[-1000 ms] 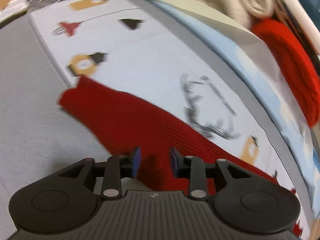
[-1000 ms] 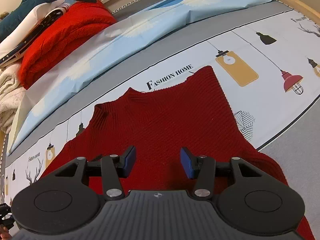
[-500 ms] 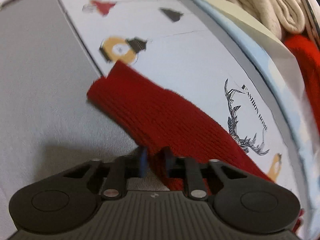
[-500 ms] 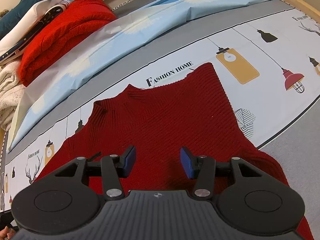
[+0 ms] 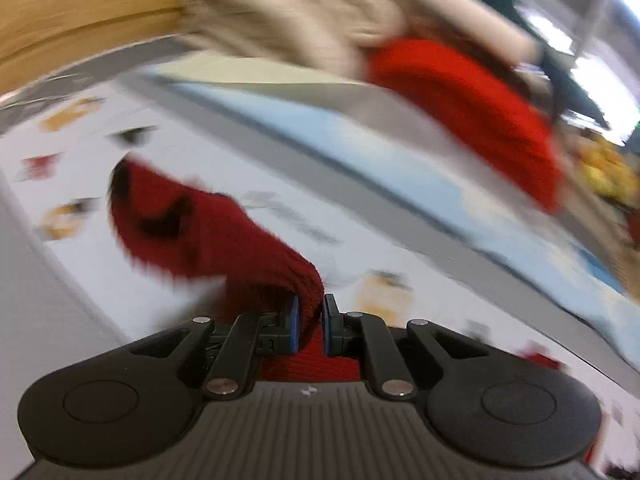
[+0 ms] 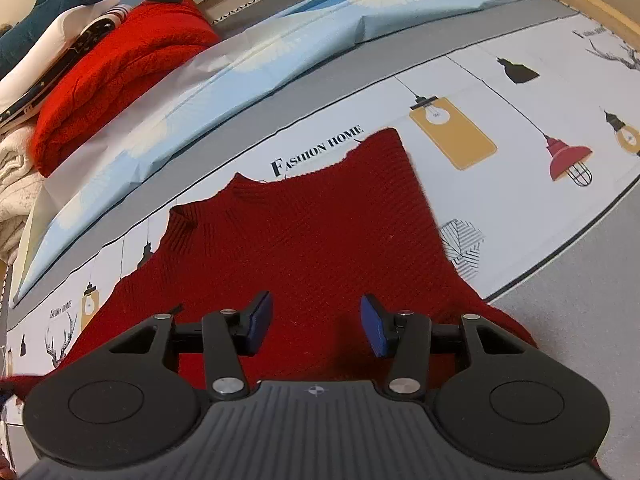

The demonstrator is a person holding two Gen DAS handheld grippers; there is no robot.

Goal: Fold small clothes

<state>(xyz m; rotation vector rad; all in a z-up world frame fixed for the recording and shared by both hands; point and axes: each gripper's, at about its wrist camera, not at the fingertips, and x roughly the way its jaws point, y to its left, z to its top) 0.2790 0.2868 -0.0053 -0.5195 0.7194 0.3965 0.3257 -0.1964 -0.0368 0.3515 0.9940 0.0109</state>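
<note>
Now the left gripper (image 5: 308, 322), its jaws just closed and clamped on a sleeve (image 5: 208, 232) of the dark red sweater (image 6: 304, 240), holds it raised off the bed (image 6: 560, 280), while the right gripper (image 6: 316, 328) hovers over the sweater's body, jaws apart.

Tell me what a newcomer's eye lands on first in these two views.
First the dark red knit sweater, spread flat on the lamp-print bed sheet under the open right tongs. In the blurred left wrist view, the left tongs have just closed on its sleeve, which hangs lifted. At top left, a brighter red folded sweater lies on a clothes pile.
</note>
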